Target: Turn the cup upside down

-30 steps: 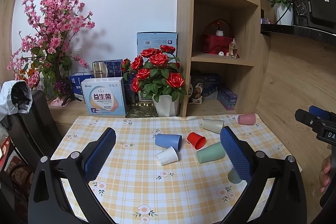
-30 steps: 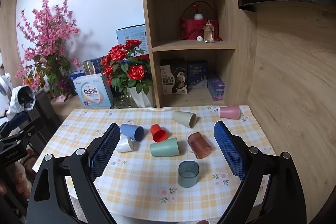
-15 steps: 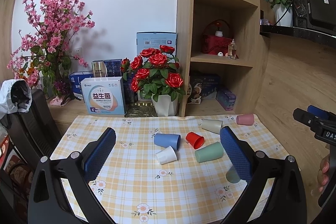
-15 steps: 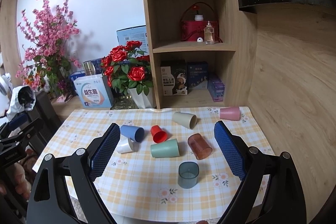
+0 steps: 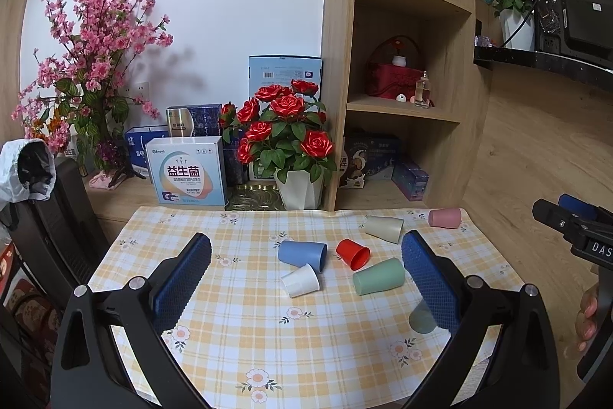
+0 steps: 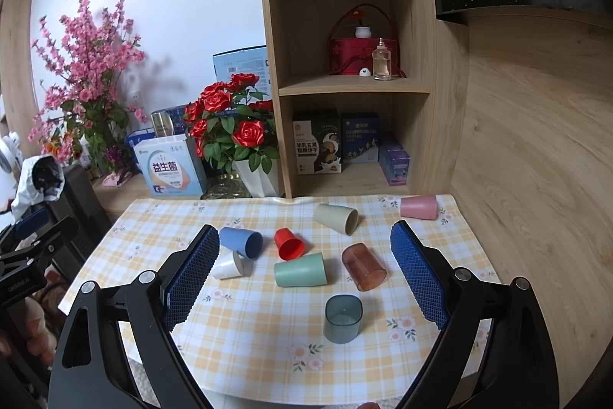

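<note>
Right tool (image 6: 302, 275): spread wide, nothing between its blue ridged pads, held above the near half of the tabletop.
Left tool (image 5: 306, 278): also wide apart and holding nothing, above the tabletop's near-left part (the right tool's black body shows at the far right of its view).
Between the right tool's pads: a translucent grey-blue plastic cup (image 6: 343, 319) standing upright, mouth up, nearest the front edge, with bare cloth all round it.
Just beyond it: a translucent brown plastic cup (image 6: 363, 266) and a mint-green plastic cup (image 6: 300, 270), both on their sides, close together but apart.
Middle of tabletop: a red plastic cup (image 6: 289, 243) and a blue plastic cup (image 6: 241, 242) lying down; a small white cup (image 6: 228, 265) lies just in front of the blue one (whether they touch I cannot tell).
Far side: a beige plastic cup (image 6: 336, 218) on its side; a pink plastic cup (image 6: 418, 207) lying close to the far-right corner.
Tabletop (image 6: 253, 336): yellow checked floral cloth; open cloth on the left and along the front edge.
Back edge: a white pot of red roses (image 6: 233, 133) and a wooden shelf unit (image 6: 345, 87) stand right behind it.
</note>
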Action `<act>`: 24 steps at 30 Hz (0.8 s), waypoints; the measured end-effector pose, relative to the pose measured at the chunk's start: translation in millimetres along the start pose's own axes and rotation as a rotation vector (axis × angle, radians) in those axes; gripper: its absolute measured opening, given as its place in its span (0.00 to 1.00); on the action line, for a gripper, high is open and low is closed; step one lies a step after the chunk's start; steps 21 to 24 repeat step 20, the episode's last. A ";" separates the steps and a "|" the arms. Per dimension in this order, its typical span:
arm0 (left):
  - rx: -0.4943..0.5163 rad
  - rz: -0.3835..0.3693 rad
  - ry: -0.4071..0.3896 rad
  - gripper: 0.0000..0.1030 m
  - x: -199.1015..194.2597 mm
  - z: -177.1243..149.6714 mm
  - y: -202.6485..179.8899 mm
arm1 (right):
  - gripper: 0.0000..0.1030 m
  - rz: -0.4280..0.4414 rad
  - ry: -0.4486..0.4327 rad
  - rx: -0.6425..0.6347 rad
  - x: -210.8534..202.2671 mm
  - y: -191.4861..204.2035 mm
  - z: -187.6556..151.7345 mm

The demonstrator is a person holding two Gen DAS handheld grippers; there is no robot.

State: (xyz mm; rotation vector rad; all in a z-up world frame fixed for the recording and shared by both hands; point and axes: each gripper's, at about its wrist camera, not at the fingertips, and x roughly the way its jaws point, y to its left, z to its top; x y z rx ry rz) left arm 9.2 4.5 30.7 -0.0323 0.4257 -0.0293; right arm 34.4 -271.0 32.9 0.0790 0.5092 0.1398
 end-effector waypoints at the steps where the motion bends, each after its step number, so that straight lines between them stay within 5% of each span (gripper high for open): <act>1: -0.001 0.000 0.001 0.94 0.3 -0.4 0.8 | 0.85 0.000 0.001 0.000 0.0 -0.2 -0.1; 24: -0.009 0.002 0.006 0.94 1.3 -2.7 2.0 | 0.85 0.001 0.008 -0.003 2.8 0.9 -5.3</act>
